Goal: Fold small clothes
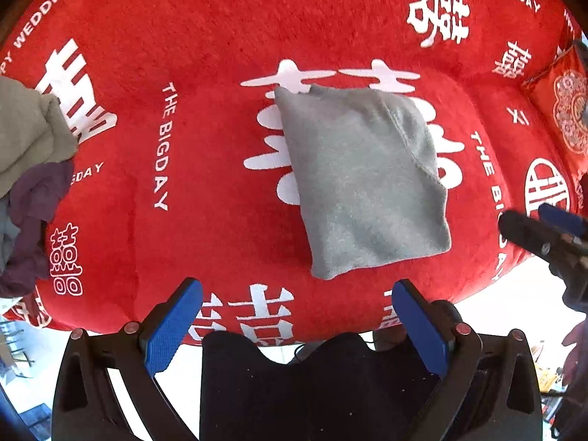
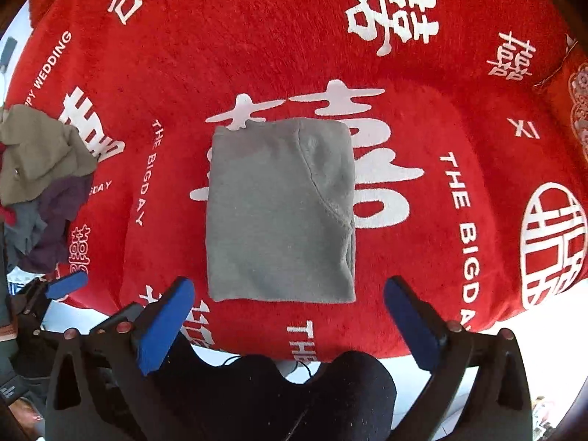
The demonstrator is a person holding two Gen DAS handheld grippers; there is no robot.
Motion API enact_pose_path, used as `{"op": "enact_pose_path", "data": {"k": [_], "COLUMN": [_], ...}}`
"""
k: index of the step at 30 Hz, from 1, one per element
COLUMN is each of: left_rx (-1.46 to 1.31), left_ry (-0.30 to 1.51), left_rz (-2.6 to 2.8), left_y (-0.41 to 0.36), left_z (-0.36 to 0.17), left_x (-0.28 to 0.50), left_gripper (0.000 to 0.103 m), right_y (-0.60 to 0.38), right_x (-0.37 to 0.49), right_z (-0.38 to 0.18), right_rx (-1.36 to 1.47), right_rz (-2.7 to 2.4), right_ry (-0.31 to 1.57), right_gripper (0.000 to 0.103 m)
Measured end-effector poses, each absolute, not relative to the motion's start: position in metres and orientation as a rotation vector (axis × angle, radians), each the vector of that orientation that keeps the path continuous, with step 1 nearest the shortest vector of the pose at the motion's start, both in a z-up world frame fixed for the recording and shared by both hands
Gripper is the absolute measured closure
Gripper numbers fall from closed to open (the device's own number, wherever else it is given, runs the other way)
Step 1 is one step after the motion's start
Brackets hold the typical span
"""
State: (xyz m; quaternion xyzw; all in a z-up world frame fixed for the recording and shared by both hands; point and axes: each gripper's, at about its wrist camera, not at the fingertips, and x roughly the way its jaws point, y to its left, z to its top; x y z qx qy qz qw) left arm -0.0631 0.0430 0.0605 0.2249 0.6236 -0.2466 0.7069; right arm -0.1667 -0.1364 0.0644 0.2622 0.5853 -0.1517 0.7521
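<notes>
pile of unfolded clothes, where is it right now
The pile of unfolded clothes sits at the left edge of both views on the red blanket, well left of the folded grey garment.

The pile of crumpled clothes (image 1: 33,169) runs off the left edge of the left wrist view, so its full extent cannot be told. The folded grey garment (image 2: 279,213) covers the middle of the large white character printed on the red blanket (image 2: 257,55), and what kind of garment it is stays unclear. The right gripper (image 1: 544,228) is cut by the right edge of the left wrist view. The left gripper (image 2: 66,286) shows only partly at the left rim of the right wrist view. An embroidered red cushion (image 1: 566,110) is cropped at the right edge.
</notes>
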Motion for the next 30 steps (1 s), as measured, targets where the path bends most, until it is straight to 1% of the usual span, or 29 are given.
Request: {"op": "enact_pose_path", "data": {"k": [7, 17, 23, 30], "left_rx": [0.488, 0.441, 0.429, 0.456], "left_ry": [1.349, 1.344, 1.366, 1.355], "left_rz": [-0.522, -0.452, -0.412, -0.390], "left_y": [0.052, 0.062, 0.056, 0.048], "left_z": [0.078, 0.095, 0.094, 0.098], "left_x": [-0.061, -0.059, -0.060, -0.064], "left_gripper": [0.000, 0.000, 0.000, 0.000], "right_y": [-0.127, -0.128, -0.132, -0.141], "right_x": [-0.171, -0.164, -0.162, -0.162], "right_z": [0.079, 0.096, 0.100, 0.095], "right_rx": [0.533, 0.517, 0.458, 0.484], "right_rz": [-0.421, -0.422, -0.410, -0.389], "right_ry": [1.350, 1.365, 1.381, 1.386], "right_gripper": [0.000, 0.000, 0.000, 0.000]}}
